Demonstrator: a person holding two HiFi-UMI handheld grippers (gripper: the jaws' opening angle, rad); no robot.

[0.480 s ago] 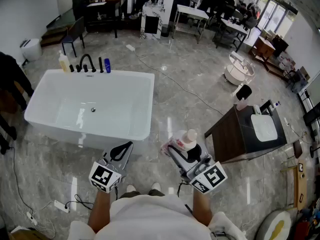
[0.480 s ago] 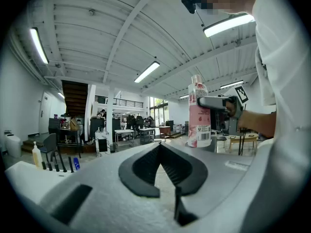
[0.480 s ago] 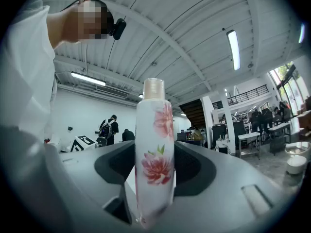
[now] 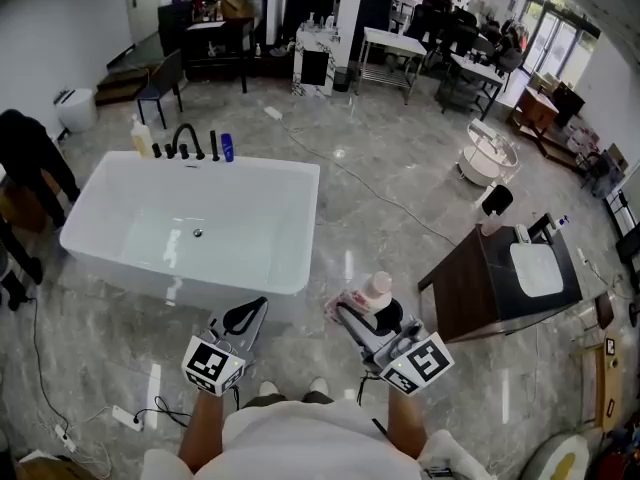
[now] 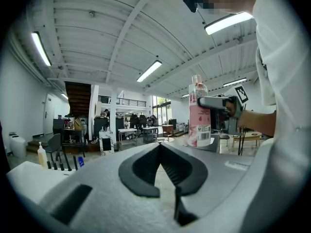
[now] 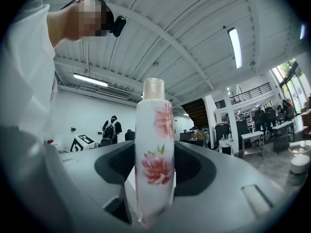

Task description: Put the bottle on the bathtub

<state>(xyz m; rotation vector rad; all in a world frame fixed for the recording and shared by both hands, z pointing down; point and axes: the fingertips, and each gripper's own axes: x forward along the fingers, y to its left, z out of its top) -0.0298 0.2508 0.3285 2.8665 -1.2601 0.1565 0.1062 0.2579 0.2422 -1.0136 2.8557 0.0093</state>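
Note:
A white bottle with pink flowers and a pale cap stands upright between the jaws of my right gripper, which is shut on it. In the right gripper view the bottle fills the middle, with the right gripper clamped on its lower body. The white bathtub lies ahead and to the left, its near rim just beyond my left gripper. The left gripper is shut with nothing in it; from there the bottle shows at the right.
On the tub's far rim stand a black faucet, a pale yellow bottle and a blue bottle. A dark cabinet with a white basin stands at the right. A person in black is at the left. Cables cross the floor.
The bathtub sits slightly lower and further right in the head view. Both grippers keep the same pose, and the bottle stays gripped.

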